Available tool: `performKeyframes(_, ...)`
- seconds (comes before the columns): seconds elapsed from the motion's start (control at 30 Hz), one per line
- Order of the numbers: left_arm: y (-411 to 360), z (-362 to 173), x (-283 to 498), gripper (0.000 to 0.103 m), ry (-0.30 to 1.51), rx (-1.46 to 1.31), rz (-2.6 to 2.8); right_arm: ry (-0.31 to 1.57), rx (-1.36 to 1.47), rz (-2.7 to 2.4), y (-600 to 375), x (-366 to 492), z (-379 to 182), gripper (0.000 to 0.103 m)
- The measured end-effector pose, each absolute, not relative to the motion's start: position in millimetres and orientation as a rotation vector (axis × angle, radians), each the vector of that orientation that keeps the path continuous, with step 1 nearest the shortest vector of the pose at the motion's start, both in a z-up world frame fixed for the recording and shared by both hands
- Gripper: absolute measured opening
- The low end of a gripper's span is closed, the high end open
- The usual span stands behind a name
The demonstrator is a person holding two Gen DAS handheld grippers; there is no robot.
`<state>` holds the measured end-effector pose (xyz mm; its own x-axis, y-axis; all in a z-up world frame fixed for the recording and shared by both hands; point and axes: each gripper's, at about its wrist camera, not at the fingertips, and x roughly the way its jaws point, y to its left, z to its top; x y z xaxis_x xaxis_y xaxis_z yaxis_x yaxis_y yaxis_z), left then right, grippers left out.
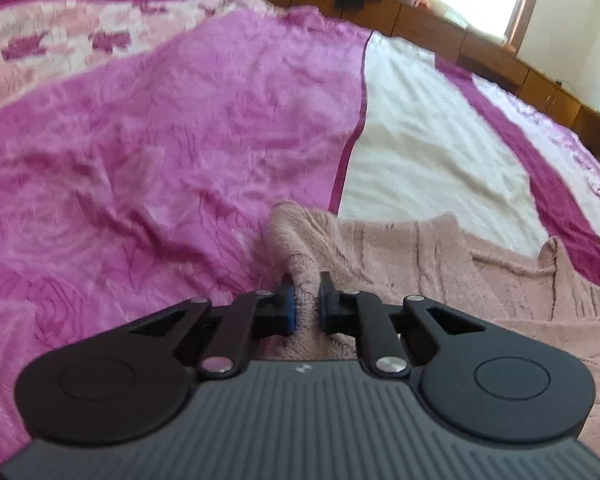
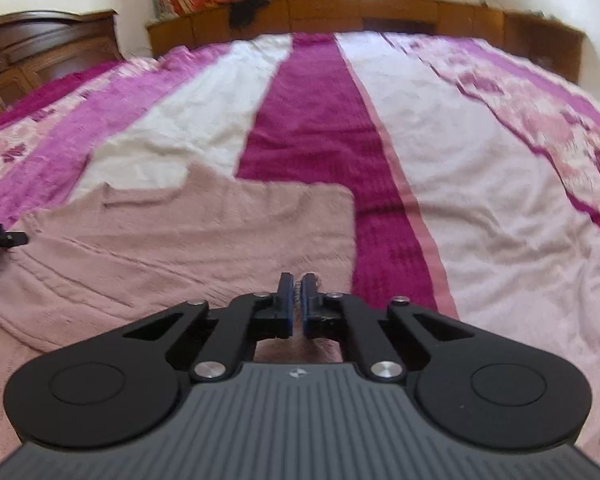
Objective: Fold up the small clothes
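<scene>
We see a pale pink knitted garment (image 2: 188,240) spread on a bed covered by a blanket (image 2: 312,128) striped in magenta, white and light pink. In the left wrist view, our left tongs (image 1: 306,300) are closed on a bunched fold of the garment's edge, with the fabric pinched between the blue pads (image 1: 289,304) and lifted into a small peak above the blanket. In the right wrist view, our right tongs (image 2: 296,300) are drawn narrow over the garment's near edge, with a thin sliver of knit caught between their blue pads. The garment's far edge lies flat with a squared corner. A wooden headboard (image 2: 364,12) runs along the far side of the bed.
</scene>
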<state>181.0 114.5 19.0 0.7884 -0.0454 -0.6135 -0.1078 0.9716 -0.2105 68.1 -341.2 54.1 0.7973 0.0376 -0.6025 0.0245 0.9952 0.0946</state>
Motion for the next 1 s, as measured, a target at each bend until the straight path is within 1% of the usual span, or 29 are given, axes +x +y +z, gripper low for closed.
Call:
performKeyframes(0.17,121,22,179,0.012,0.609,-0.2,0.102,0.495,0.069,-0.01,-331,61,82,0.001)
performKeyframes(0.23,123,18,183,0.012,0.618,-0.19,0.119,0.467,0.046,-0.028,-330,63,85,0.001)
performKeyframes(0.3,126,12,185,0.012,0.636,-0.205,0.129,0.49,0.033,-0.046,-331,69,79,0.001)
performKeyframes(0.43,129,3,185,0.012,0.65,-0.204,0.127,0.601,0.018,-0.092,-339,89,42,0.001)
performKeyframes(0.53,128,4,186,0.014,0.66,-0.197,0.118,0.686,0.101,-0.09,-352,96,16,0.002)
performKeyframes(0.63,130,6,185,0.015,0.67,-0.205,0.103,0.674,0.172,-0.078,-361,94,15,0.003)
performKeyframes(0.73,133,13,180,0.021,0.684,-0.227,0.098,0.673,0.215,-0.072,-365,90,19,0.004)
performKeyframes(0.8,133,20,173,0.029,0.682,-0.215,0.097,0.665,0.246,-0.061,-366,83,24,0.01)
performKeyframes(0.87,133,28,165,0.032,0.676,-0.197,0.099,0.655,0.266,-0.051,-366,75,30,0.014)
performKeyframes(0.93,133,36,156,0.033,0.682,-0.185,0.1,0.641,0.277,-0.034,-364,64,39,0.018)
performKeyframes(1.0,134,44,145,0.033,0.685,-0.187,0.086,0.625,0.304,0.002,-362,52,48,0.025)
